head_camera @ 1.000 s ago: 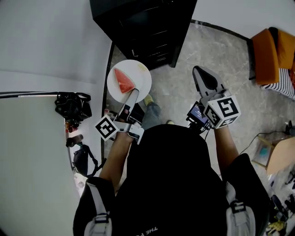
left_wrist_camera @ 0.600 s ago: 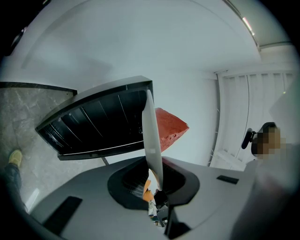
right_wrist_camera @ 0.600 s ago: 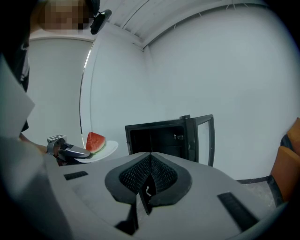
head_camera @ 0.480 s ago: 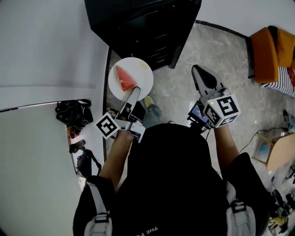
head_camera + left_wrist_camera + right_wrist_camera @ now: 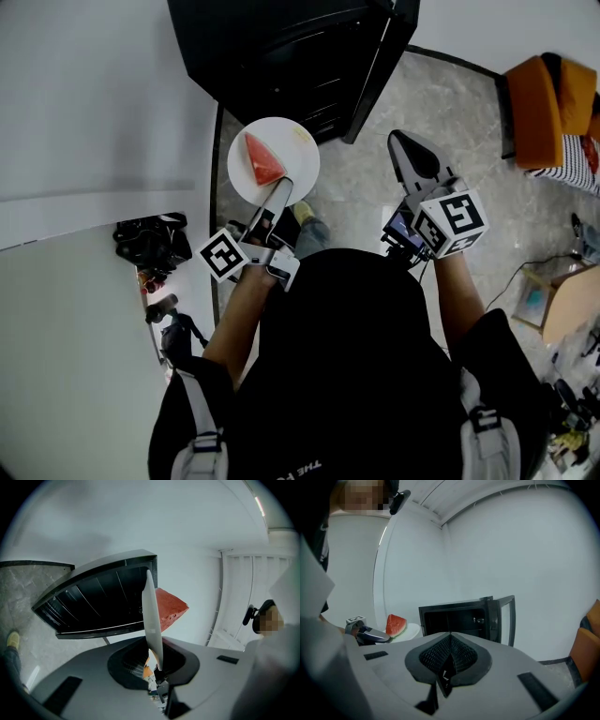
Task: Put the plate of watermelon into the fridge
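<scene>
Plate (image 5: 302, 150) and watermelon wedge (image 5: 264, 159) have come nearer the open fridge (image 5: 300, 56), rim clamped in the left gripper (image 5: 281, 186); right gripper (image 5: 410, 153) closed, empty. Such an edge grip could tilt, sliding the wedge off

The watermelon (image 5: 263, 159) lies on the plate (image 5: 298, 150), before the fridge (image 5: 281, 56); its door (image 5: 380, 80) stands right.
</scene>
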Demonstrator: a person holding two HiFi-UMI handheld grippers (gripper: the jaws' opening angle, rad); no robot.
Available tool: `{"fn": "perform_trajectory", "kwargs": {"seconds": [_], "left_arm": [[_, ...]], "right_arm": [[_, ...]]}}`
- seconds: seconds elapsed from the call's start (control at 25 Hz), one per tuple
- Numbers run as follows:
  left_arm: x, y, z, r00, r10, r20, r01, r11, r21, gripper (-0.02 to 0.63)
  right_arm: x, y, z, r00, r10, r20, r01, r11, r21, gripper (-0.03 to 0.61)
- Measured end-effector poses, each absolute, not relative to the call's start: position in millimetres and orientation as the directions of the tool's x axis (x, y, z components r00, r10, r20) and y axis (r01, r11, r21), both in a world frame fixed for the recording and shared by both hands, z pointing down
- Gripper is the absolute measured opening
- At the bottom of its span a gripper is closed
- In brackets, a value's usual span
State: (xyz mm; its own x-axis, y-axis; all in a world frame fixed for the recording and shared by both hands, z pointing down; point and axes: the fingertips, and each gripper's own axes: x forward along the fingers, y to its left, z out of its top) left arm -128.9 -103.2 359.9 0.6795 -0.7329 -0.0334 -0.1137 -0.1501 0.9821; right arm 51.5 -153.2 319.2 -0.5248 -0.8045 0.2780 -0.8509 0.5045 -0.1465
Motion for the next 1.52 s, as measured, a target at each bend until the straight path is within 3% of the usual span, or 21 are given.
{"fn": "perform_trajectory", "kwargs": {"seconds": [1.52], "left_arm": [[-154.8,-170.9,389.1,0.801,-0.598,-0.036,-0.045,-0.121,0.992,0.046]], "right_arm": [[-11.8,-217.9,325.9,-0.464,-0.827,0.316,-0.883,0.461,-0.088,0.014]]}}
